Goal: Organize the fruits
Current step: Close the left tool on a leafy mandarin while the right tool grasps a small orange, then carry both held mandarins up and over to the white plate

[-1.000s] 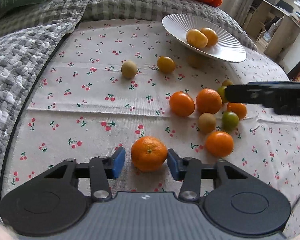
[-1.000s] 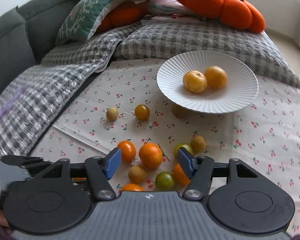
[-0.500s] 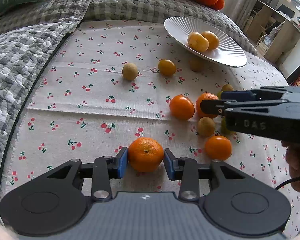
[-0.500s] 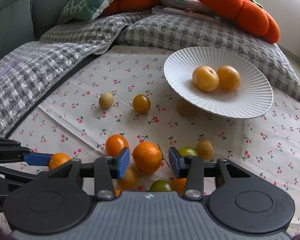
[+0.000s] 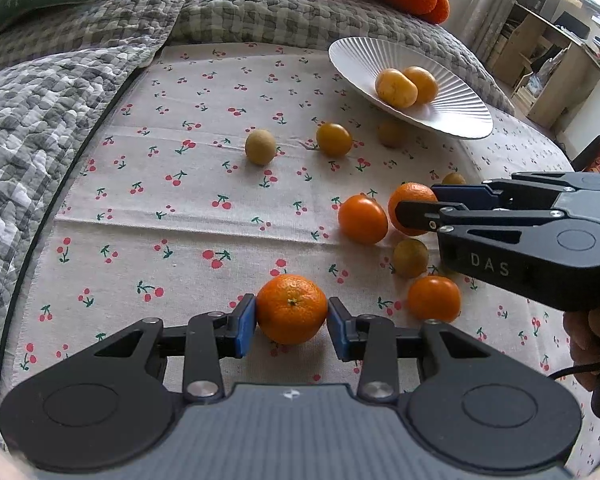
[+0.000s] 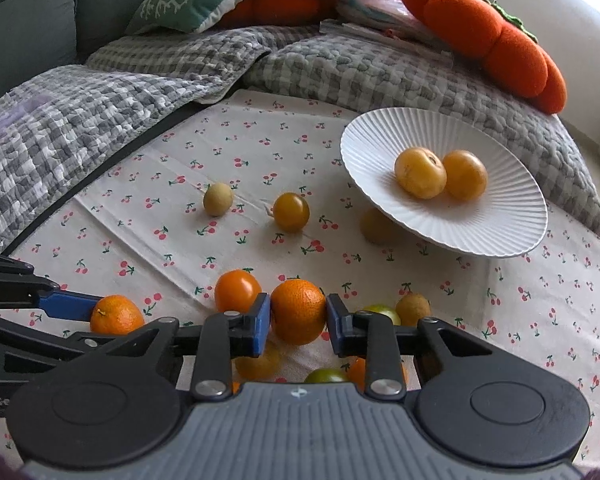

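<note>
— Grip status?
— My left gripper (image 5: 291, 322) pinches a mandarin (image 5: 292, 309) on the cloth (image 5: 204, 216); right fingers (image 6: 260, 322) just closed on an orange (image 6: 298, 310).
— Risk?
— I think lifting could nudge neighbours rolling.

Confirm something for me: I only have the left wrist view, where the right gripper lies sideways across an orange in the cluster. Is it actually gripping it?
Observer: Yes. In the right wrist view the right gripper has just been closing its jaws, and both blue pads press the orange.
Operator: Anything hidden behind it?
Observer: A green fruit lies beneath the gripper, close to the camera.
Operator: More?
Observer: A second greenish fruit sits just right of the held orange.
</note>
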{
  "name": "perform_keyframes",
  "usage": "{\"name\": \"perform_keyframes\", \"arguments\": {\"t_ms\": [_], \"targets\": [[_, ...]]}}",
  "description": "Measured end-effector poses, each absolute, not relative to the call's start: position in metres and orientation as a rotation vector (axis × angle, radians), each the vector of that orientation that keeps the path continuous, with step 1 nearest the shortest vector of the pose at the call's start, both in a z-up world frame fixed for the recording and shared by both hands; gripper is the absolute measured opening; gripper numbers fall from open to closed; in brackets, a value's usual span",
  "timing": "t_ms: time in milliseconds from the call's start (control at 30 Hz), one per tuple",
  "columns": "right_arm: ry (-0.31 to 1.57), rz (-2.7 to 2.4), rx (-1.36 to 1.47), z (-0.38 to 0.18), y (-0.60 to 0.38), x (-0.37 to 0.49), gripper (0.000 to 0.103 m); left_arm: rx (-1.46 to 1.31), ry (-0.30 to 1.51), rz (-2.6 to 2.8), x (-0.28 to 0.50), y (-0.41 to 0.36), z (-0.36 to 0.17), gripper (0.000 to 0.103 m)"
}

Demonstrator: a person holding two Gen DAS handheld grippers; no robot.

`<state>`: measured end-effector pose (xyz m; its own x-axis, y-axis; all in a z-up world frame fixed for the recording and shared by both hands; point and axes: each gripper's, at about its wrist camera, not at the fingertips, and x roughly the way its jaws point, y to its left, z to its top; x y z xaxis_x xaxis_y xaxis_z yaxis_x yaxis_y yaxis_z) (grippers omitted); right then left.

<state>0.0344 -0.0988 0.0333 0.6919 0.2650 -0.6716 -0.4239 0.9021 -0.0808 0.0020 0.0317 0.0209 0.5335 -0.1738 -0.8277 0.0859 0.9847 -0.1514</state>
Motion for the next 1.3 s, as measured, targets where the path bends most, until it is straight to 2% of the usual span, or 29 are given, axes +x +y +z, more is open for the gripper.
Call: {"name": "perform_keyframes", "arguments": {"t_ms": [1300], "targets": [[0.570, 0.456, -0.053, 0.092, -0.121, 0.007, 0.027, -0.183, 0.899, -0.176, 0.000, 0.039, 0.042, 0.026]]}}
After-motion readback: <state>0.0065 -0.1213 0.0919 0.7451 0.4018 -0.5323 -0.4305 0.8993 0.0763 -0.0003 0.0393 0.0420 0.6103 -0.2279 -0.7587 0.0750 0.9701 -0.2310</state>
